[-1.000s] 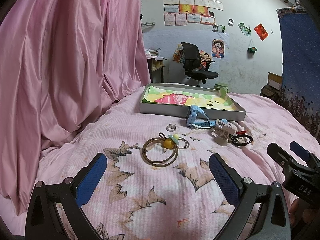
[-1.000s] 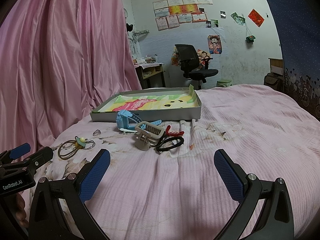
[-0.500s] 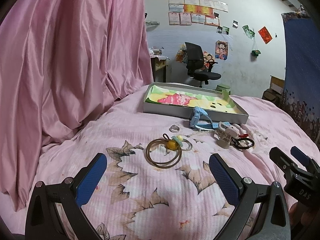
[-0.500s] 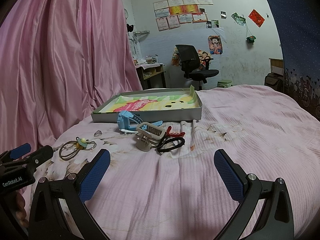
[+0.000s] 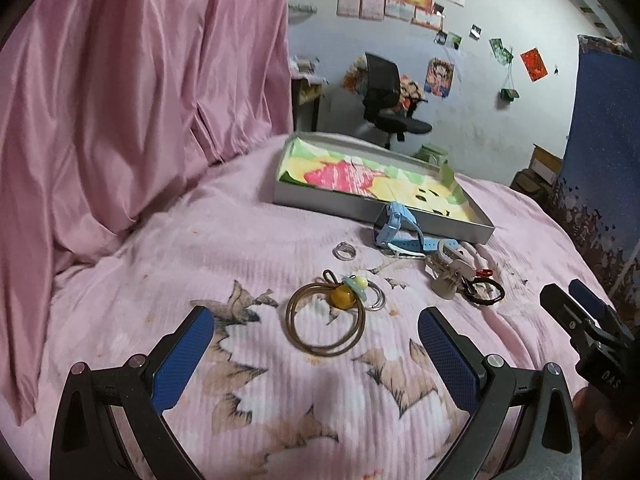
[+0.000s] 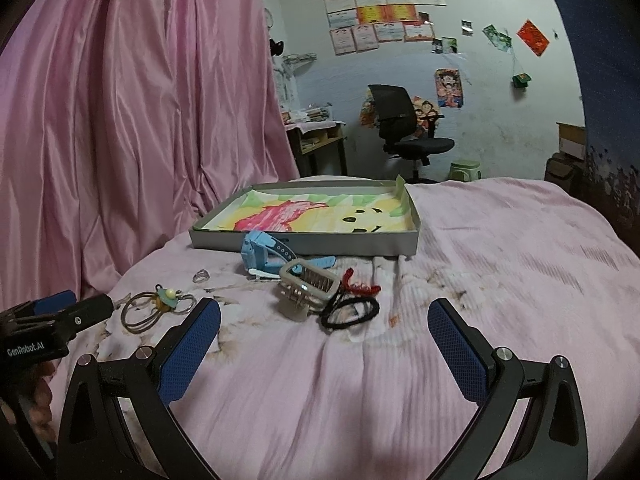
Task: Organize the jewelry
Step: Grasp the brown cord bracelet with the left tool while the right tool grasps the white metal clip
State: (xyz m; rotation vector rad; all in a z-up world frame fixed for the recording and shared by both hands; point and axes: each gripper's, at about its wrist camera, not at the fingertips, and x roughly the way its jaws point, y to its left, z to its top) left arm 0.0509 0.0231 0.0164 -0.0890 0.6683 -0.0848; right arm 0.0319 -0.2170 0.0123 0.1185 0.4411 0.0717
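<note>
Left wrist view: the grey tray (image 5: 320,196), stiff and light, sits far beyond the wide, empty jaws of the left gripper (image 5: 316,344). Just ahead lies the floppy brown cord necklace (image 5: 326,322); I'd pinch its amber bead (image 5: 343,295). The right gripper (image 6: 324,340) gapes empty too.

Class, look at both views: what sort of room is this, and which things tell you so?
Most likely a bedroom that doubles as a study. The work happens on a bed with a pink floral cover; an office chair stands by a desk, and certificates hang on the wall.
</note>
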